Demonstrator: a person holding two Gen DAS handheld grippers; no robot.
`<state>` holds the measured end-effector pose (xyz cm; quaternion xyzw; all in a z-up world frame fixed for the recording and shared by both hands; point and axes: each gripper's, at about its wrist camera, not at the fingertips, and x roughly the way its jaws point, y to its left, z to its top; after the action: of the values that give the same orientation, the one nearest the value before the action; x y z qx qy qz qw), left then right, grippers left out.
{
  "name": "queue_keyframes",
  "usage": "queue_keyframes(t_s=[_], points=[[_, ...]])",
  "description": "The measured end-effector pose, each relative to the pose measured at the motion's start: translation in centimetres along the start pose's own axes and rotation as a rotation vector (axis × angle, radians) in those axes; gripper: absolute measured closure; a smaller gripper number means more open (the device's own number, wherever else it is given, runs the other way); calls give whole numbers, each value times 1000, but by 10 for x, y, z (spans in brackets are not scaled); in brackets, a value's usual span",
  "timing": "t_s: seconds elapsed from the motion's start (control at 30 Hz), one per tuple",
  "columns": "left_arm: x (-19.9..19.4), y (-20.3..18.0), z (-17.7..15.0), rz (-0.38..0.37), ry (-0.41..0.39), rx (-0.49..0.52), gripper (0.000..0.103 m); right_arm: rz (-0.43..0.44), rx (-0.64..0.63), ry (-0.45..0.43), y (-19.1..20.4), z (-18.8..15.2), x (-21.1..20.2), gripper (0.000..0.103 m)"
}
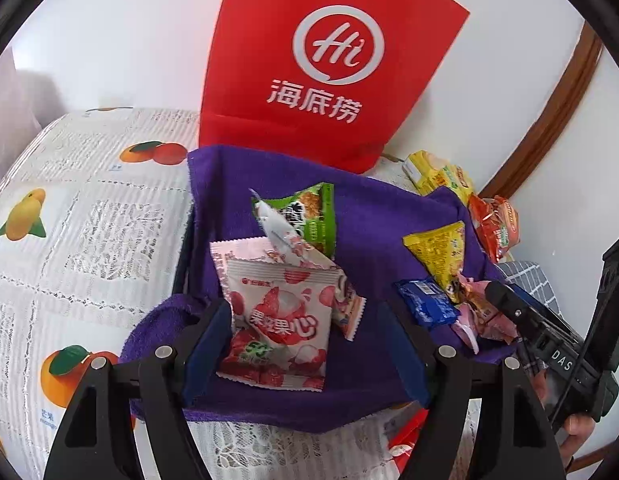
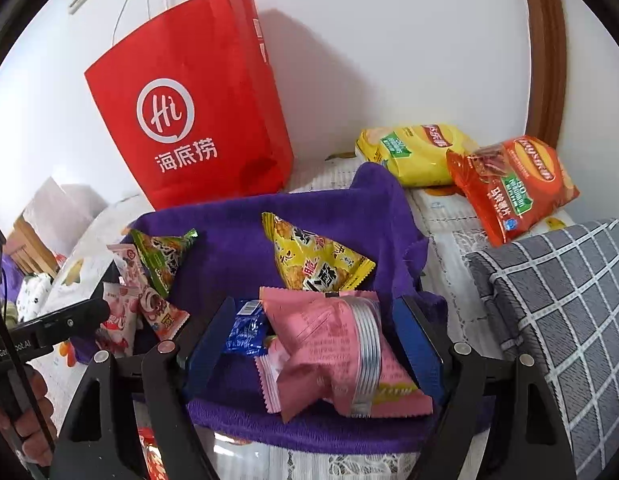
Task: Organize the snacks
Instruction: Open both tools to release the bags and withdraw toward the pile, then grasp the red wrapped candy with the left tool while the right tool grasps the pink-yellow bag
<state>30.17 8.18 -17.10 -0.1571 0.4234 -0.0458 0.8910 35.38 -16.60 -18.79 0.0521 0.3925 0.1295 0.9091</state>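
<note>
Pink packets lie between each spread gripper's jaws, left (image 1: 305, 344) and right (image 2: 313, 344).

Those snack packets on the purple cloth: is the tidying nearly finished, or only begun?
Partway, it seems. Done: small packets lie in two groups on the purple cloth, pink lychee packets left, a pink wrapped cake right. In hand: nothing; the left gripper and right gripper straddle those with jaws open. Left: the yellow chip bag and orange chip bag still off the cloth.
</note>
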Motion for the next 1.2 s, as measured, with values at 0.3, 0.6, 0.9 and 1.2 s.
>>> queue_keyframes(t_s=[0.3,0.6,0.9,1.2], points=[[-13,-18,-5,35,-43,65,28,79,34,28,17,-29,-53,22],[-31,-42,-21,45,-93,158,28,-23,100,129,26,-74,-110,22],[-45,-52,-34,-30,-99,196,28,18,228,245,31,-109,-116,22],[-42,-40,-33,-49,-60,161,28,6,244,326,43,-124,-84,20]])
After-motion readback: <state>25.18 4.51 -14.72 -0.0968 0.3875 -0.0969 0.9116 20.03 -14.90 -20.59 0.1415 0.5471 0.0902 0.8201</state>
